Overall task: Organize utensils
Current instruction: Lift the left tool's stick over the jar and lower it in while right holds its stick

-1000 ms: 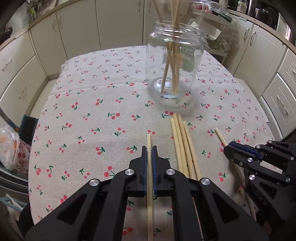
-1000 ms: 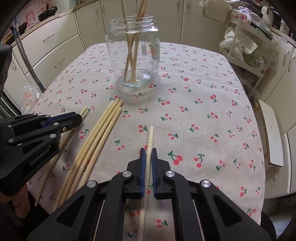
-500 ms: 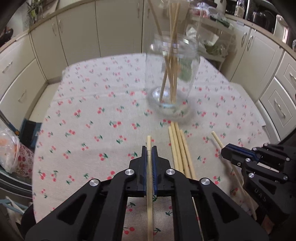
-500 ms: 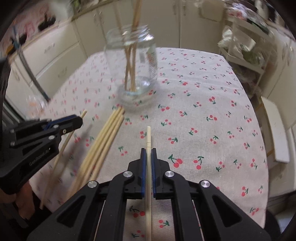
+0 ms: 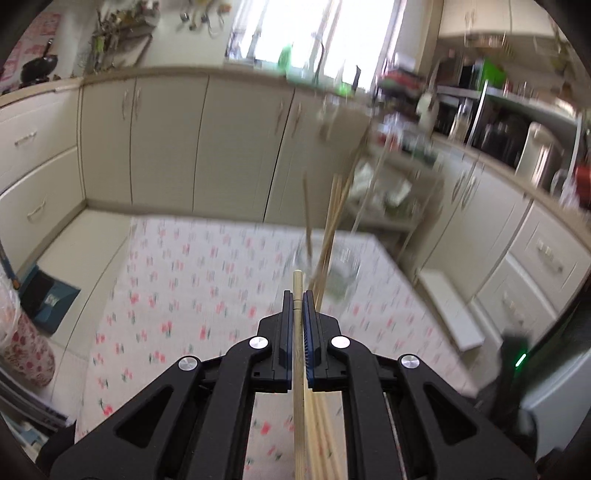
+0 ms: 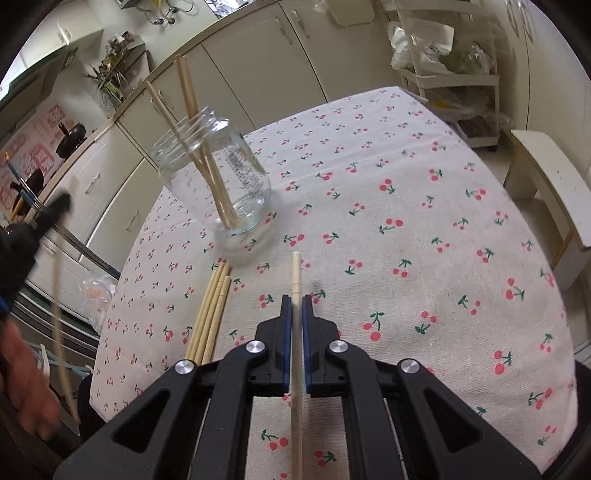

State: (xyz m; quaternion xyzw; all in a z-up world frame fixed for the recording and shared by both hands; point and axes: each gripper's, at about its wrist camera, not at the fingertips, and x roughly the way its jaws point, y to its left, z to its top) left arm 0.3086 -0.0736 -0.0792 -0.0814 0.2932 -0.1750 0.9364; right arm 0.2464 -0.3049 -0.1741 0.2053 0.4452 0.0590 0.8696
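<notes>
We hold one chopstick (image 5: 297, 291) clamped in the left gripper (image 5: 297, 310); another stick (image 6: 296, 273) clamped in the right gripper (image 6: 296, 314). Ahead stands the jar (image 6: 221, 177) with sticks inside; four loose sticks (image 6: 212, 310) lie beside it on the cloth (image 6: 424, 229).

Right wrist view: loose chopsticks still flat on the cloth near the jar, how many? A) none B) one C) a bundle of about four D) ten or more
C: a bundle of about four chopsticks lies side by side on the tablecloth, just in front of the glass jar; each gripper also holds one.

Cream cabinets (image 5: 166, 147); bright window (image 5: 295, 29); white bench (image 6: 554, 177)
</notes>
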